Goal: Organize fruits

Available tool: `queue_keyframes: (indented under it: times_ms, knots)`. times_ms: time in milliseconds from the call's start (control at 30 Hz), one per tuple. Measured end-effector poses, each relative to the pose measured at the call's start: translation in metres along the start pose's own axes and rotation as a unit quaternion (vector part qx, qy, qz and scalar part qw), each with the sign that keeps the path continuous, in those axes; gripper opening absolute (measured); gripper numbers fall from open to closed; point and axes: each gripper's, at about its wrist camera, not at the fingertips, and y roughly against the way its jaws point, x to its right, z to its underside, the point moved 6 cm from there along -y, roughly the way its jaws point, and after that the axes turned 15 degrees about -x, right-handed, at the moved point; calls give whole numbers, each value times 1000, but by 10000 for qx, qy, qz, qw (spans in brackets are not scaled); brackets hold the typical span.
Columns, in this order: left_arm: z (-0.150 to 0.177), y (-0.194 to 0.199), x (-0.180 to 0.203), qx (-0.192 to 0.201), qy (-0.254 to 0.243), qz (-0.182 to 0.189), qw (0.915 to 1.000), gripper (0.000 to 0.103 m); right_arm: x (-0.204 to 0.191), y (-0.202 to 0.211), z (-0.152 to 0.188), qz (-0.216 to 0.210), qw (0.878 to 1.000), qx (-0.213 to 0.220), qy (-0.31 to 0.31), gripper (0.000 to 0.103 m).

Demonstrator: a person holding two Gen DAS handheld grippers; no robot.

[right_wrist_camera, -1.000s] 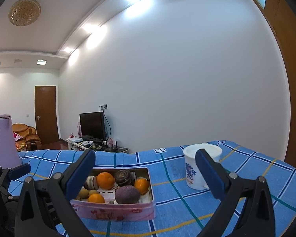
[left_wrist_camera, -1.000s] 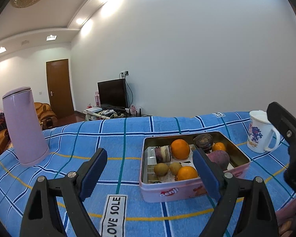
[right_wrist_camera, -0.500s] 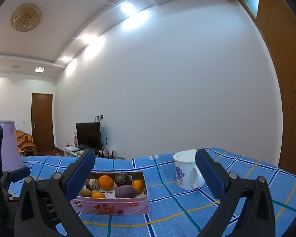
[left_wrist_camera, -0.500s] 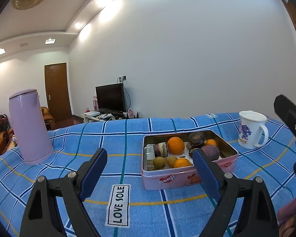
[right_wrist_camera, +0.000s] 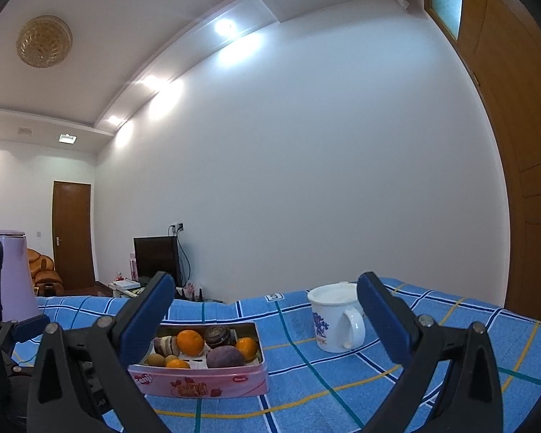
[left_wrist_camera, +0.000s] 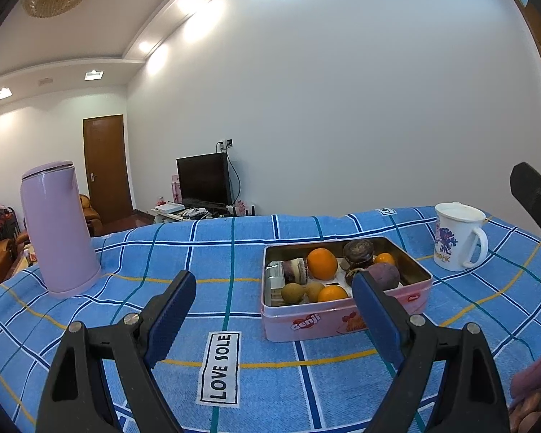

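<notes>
A pink tin box (left_wrist_camera: pixel 306 321) (right_wrist_camera: pixel 198 384) sits on the blue checked tablecloth, holding oranges (left_wrist_camera: pixel 321 263) (right_wrist_camera: pixel 190 342), small brownish fruits (left_wrist_camera: pixel 293 292), a dark purple fruit (left_wrist_camera: pixel 383 275) (right_wrist_camera: pixel 225 356) and wrapped items. My left gripper (left_wrist_camera: pixel 274 301) is open and empty, hovering in front of the box; its right finger overlaps the box's near right corner in the picture. My right gripper (right_wrist_camera: pixel 265 305) is also open and empty, held back from the box and the mug, pointing slightly upward.
A tall lilac kettle (left_wrist_camera: pixel 59 229) (right_wrist_camera: pixel 12 274) stands at the left of the table. A white mug with a blue print (left_wrist_camera: pixel 456 236) (right_wrist_camera: pixel 337 317) stands right of the box. Part of the right gripper (left_wrist_camera: pixel 535 195) shows at the left view's right edge. A wooden door (right_wrist_camera: pixel 515 144) lies to the right.
Both grippers pulled back from the box, which now looks smaller and farther. The right view tilted upward, showing more wall and ceiling. Both stayed open.
</notes>
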Motion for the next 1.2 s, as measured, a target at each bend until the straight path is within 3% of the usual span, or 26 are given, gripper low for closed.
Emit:
queue_keyframes:
  times_ms: [1200]
  knots:
    - [1, -1, 1, -29, -39, -32, 10000, 90, -4, 4, 2, 7, 9999, 74, 108, 103]
